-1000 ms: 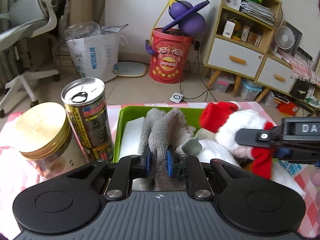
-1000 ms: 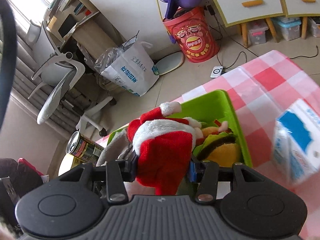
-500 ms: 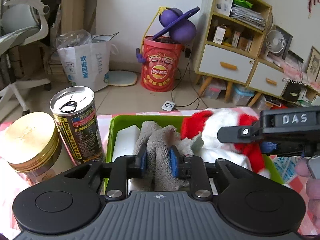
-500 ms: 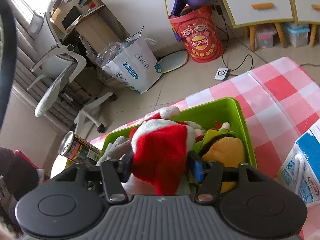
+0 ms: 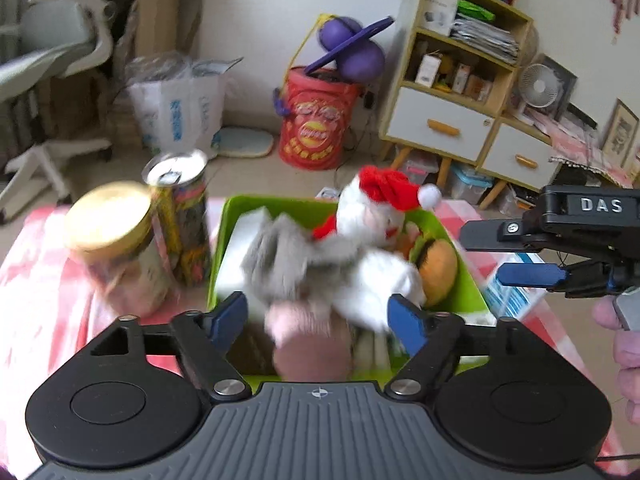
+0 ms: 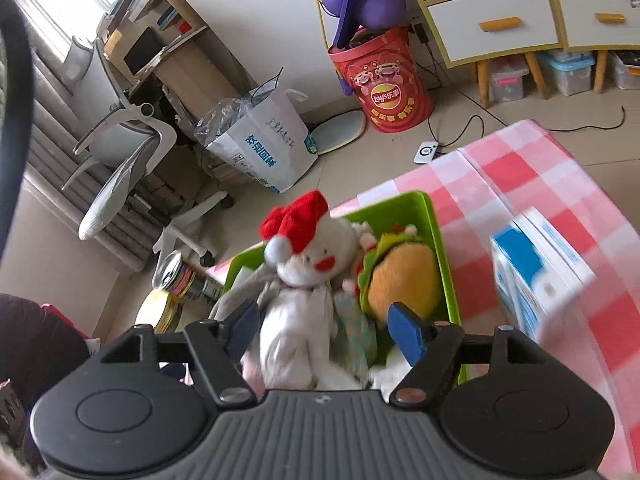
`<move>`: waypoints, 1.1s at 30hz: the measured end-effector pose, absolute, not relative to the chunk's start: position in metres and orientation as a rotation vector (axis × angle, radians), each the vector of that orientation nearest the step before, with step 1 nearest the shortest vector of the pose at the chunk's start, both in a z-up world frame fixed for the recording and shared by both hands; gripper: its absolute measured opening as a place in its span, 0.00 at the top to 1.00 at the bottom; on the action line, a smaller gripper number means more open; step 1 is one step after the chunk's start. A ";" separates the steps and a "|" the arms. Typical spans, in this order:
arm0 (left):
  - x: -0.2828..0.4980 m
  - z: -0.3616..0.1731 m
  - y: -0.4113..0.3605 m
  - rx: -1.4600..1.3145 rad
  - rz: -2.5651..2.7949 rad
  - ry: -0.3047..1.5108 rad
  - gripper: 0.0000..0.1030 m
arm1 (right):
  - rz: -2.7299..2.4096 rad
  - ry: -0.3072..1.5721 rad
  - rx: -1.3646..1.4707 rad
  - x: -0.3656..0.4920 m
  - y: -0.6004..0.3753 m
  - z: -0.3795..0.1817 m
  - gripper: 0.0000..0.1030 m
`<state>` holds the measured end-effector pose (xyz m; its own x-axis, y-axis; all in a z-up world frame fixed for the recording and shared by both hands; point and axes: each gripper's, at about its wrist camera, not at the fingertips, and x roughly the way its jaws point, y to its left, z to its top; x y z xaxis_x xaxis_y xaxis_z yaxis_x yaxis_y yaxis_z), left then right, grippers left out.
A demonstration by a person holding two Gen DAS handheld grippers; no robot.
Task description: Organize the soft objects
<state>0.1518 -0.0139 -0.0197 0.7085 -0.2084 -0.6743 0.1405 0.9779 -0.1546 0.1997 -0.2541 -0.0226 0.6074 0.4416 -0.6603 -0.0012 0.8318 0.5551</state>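
I see the desk [image 6: 532, 172] under a pink-and-white checked cloth, and I place everything from the green bin [image 6: 436, 232] standing on it. In the bin lies the Santa plush [image 6: 316, 264], its red hat towards the bin's far rim and its white body running back to the near end. Beside the plush, against the bin's right wall, sits the burger plush [image 6: 400, 280]. On the plush's other side a grey cloth [image 5: 280, 248] is heaped, blurred in the left wrist view, with a white block [image 5: 248, 228] behind it against the bin's left wall. A pink soft thing [image 5: 312, 336] lies at the bin's near end; I cannot tell what it is.

Just left of the bin stand a printed can [image 5: 180, 216] and, touching it, a jar with a gold lid [image 5: 112, 240]. To the right of the bin sits a blue-and-white carton [image 6: 540, 280].

My left gripper [image 5: 320, 316] hangs over the bin's near end, jaws spread wide and opening, the cloth and plush below them but clear of the pads. My right gripper [image 6: 324, 328] is over the same end, jaws apart and opening, the Santa plush's body between them with neither pad pressing on it. In the left wrist view the right gripper shows off the bin's right side, fingers parted, a hand [image 5: 624, 344] behind it.
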 end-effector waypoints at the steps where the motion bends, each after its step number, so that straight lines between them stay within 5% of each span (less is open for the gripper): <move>1: 0.142 -0.017 -0.013 -0.094 -0.182 0.769 0.21 | 0.273 0.891 0.541 0.191 -0.254 -0.019 0.45; 12: 0.051 0.017 -0.016 -0.076 -0.072 0.780 0.06 | 0.289 0.891 0.463 0.101 -0.247 0.007 0.36; 33: 0.001 0.011 -0.014 -0.023 0.035 0.804 0.05 | 0.242 0.831 0.240 0.036 -0.222 0.018 0.22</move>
<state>0.0014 -0.0138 0.0107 0.6930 0.0228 -0.7206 -0.0401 0.9992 -0.0069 0.0363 -0.2222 0.0182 0.6497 0.3043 -0.6966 -0.1180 0.9457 0.3030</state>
